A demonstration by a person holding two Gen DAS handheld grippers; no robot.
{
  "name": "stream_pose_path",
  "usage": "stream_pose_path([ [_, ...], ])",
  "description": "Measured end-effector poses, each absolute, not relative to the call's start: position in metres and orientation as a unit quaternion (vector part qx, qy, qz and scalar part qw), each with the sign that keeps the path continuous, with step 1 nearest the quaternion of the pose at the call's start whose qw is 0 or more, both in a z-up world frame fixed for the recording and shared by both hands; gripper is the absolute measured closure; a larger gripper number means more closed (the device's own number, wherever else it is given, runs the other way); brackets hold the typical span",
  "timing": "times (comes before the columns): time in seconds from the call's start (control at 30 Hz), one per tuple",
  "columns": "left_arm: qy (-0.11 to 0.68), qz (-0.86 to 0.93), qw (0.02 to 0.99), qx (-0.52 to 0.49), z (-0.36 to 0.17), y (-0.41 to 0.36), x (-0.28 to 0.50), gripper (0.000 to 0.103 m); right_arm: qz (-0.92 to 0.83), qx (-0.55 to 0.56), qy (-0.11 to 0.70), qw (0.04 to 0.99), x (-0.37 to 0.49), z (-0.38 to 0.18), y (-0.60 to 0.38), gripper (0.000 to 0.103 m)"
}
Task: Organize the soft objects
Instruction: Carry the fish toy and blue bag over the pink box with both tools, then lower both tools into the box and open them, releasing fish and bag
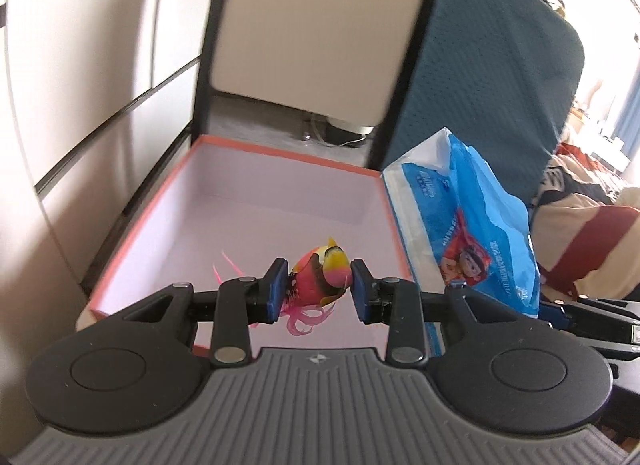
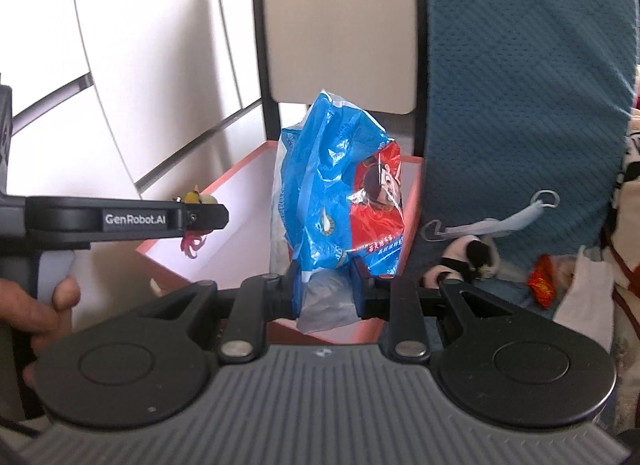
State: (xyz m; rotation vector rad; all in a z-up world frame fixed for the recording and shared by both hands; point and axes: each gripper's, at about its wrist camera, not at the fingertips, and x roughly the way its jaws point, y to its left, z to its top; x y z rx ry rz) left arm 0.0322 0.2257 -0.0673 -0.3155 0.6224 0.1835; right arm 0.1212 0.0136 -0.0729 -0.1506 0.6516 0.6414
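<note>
**Toy and tissue pack carried over open box**

Nearest the lens in the left wrist view, low centre: left gripper (image 1: 319, 289) clamped on a small soft toy (image 1: 320, 279), red and yellow with pink tassels dangling beneath the pads. Toy held clear of everything, above the near end of the orange-rimmed box (image 1: 280, 151), white floor bare at mid-frame. To the right of centre, a blue plastic tissue pack (image 1: 480, 225) hanging alongside the box's right wall. Farther back, upper centre, a beige chair back (image 1: 316, 33); upper right, a teal cushion (image 1: 488, 77).

In the right wrist view, low centre: right gripper (image 2: 322, 293) pinched shut on the lower fold of the tissue pack (image 2: 332, 193), the bulk of the pack standing up above the jaws. At left, mid-height, the left gripper (image 2: 200, 217) seen side-on with the toy (image 2: 194, 197) between its pads, a hand (image 2: 44, 305) on its handle at lower left. Beyond, the box (image 2: 240, 173); at right, a black-and-white plush (image 2: 472, 257) and a face mask (image 2: 492, 225) against the cushion (neither yet gathered).

Judged step: carrying both items to the box. Best done by lowering each well inside the rim before releasing, toy first into a corner, pack laid flat beside it rather than dropped on top (loose film likely to snag on the wall). Tassels best kept clear of the pads on release.
</note>
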Motion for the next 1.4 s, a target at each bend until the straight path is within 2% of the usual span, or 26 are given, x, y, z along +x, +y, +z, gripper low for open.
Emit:
stream_pose_path([
  [0.3, 0.322, 0.113, 0.923, -0.180, -0.092, 0.281, 0.051, 0.064, 0.317, -0.109, 0.323, 0.885, 0.161, -0.094, 0.069, 0.075],
  [0.57, 0.361, 0.118, 0.904, -0.196, -0.118, 0.320, 0.088, 0.064, 0.316, -0.098, 0.368, 0.869, 0.204, -0.113, 0.114, 0.075],
  [0.77, 0.382, 0.115, 0.892, -0.215, -0.139, 0.338, 0.105, 0.064, 0.309, -0.094, 0.410, 0.853, 0.223, -0.138, 0.130, 0.073],
  [0.97, 0.388, 0.121, 0.887, -0.220, -0.149, 0.347, 0.107, 0.063, 0.306, -0.096, 0.416, 0.851, 0.229, -0.148, 0.137, 0.070],
  [1.03, 0.386, 0.123, 0.888, -0.218, -0.148, 0.347, 0.104, 0.052, 0.303, -0.096, 0.419, 0.851, 0.230, -0.148, 0.137, 0.065],
  [1.07, 0.388, 0.130, 0.887, -0.215, -0.148, 0.348, 0.105, 0.037, 0.301, -0.098, 0.422, 0.849, 0.229, -0.147, 0.138, 0.062],
  [1.1, 0.383, 0.133, 0.889, -0.215, -0.146, 0.349, 0.103, 0.028, 0.302, -0.098, 0.422, 0.849, 0.230, -0.147, 0.137, 0.062],
  [1.17, 0.369, 0.130, 0.895, -0.214, -0.142, 0.351, 0.101, 0.027, 0.303, -0.101, 0.419, 0.850, 0.227, -0.143, 0.136, 0.054],
  [1.23, 0.368, 0.132, 0.896, -0.208, -0.138, 0.349, 0.101, 0.027, 0.303, -0.105, 0.413, 0.852, 0.224, -0.139, 0.134, 0.050],
  [1.4, 0.356, 0.131, 0.905, -0.195, -0.124, 0.340, 0.089, 0.027, 0.310, -0.094, 0.388, 0.863, 0.214, -0.127, 0.122, 0.050],
])
